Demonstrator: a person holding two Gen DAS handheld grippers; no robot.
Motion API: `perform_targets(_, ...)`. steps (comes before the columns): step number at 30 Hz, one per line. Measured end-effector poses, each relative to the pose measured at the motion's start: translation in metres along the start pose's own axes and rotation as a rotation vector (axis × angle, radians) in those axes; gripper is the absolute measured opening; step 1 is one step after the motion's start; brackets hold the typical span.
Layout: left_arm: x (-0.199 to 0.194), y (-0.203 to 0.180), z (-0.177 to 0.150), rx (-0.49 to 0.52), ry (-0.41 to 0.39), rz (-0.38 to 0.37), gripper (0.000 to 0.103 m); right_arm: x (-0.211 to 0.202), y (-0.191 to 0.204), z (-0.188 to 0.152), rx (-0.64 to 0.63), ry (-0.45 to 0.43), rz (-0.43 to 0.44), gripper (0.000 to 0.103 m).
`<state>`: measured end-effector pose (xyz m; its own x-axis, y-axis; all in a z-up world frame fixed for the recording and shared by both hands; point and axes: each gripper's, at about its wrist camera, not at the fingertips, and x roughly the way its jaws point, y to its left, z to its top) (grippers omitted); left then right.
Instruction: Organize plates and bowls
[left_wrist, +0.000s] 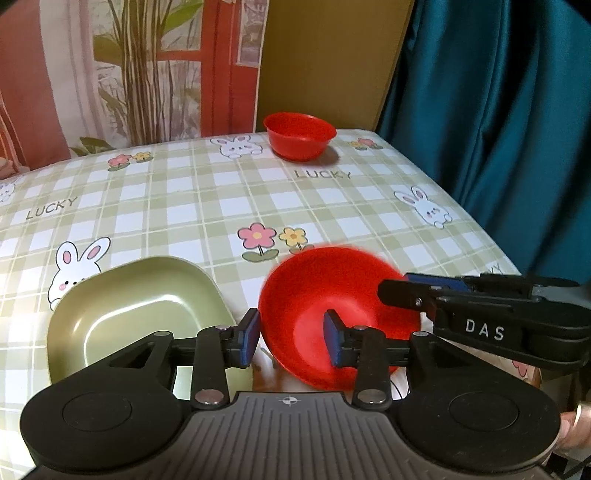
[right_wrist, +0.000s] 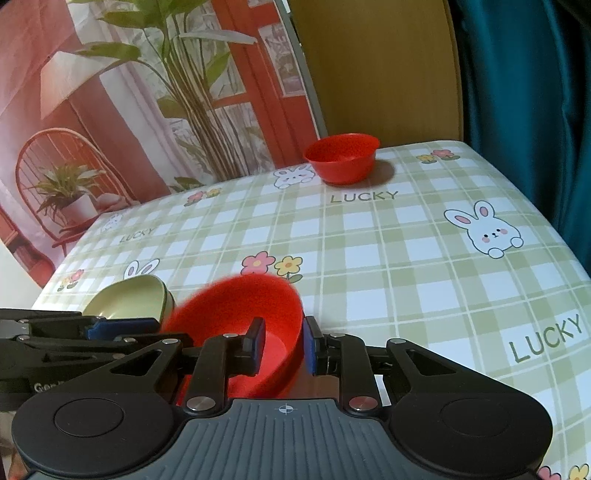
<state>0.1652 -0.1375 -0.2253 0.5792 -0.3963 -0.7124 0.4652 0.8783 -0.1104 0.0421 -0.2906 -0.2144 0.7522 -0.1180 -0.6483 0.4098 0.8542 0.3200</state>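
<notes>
Reading "LUCKY" across tablecloth (right_wrist: 369, 236)

"LUCKY" on tablecloth (right_wrist: 406, 236), "DAS" on right gripper (left_wrist: 391, 291)

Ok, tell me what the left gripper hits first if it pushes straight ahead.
Likely the near red bowl: the left gripper already straddles its rim, pads apart. Depth beyond is unclear.

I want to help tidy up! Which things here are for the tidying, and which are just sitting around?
For the job:
- near red bowl, in the right tongs
- far red bowl
- green dish
- left tongs

Just around:
- bunny tablecloth
- teal curtain
- plant backdrop
</notes>
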Motion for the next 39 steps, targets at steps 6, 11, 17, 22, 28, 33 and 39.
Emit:
perform_targets(6, -0.009, 0.008, 0.011, -0.031, -0.065, -0.002, 0.039, -0.008, -0.005, 0.009, -0.003, -0.036, 0.016, 0.022)
perform_targets(11, -0.019, 0.015, 0.033, -0.037, -0.141, 0.005, 0.039, -0.020, -0.016, 0.029, -0.025, -0.104, -0.008, 0.022)
perform_targets(17, -0.017, 0.020, 0.061, -0.049, -0.187, 0.000, 0.039, -0.026, -0.041, 0.053, -0.041, -0.159, -0.050, 0.022)
perform_targets(22, 0.001, 0.021, 0.082, -0.060, -0.192, -0.021, 0.039, -0.018, -0.064, 0.071, -0.035, -0.185, -0.071, 0.022)
perform_targets(28, 0.043, 0.020, 0.106, -0.048, -0.175, -0.017, 0.041, 0.017, -0.094, 0.092, -0.029, -0.228, -0.070, 0.022)
perform_targets(33, 0.084, 0.029, 0.122, -0.086, -0.134, -0.049, 0.041, 0.071, -0.119, 0.119, 0.028, -0.233, -0.028, 0.024)
perform_targets(39, 0.118, 0.040, 0.135, -0.127, -0.105, -0.069, 0.041, 0.134, -0.131, 0.147, 0.076, -0.210, -0.006, 0.028)
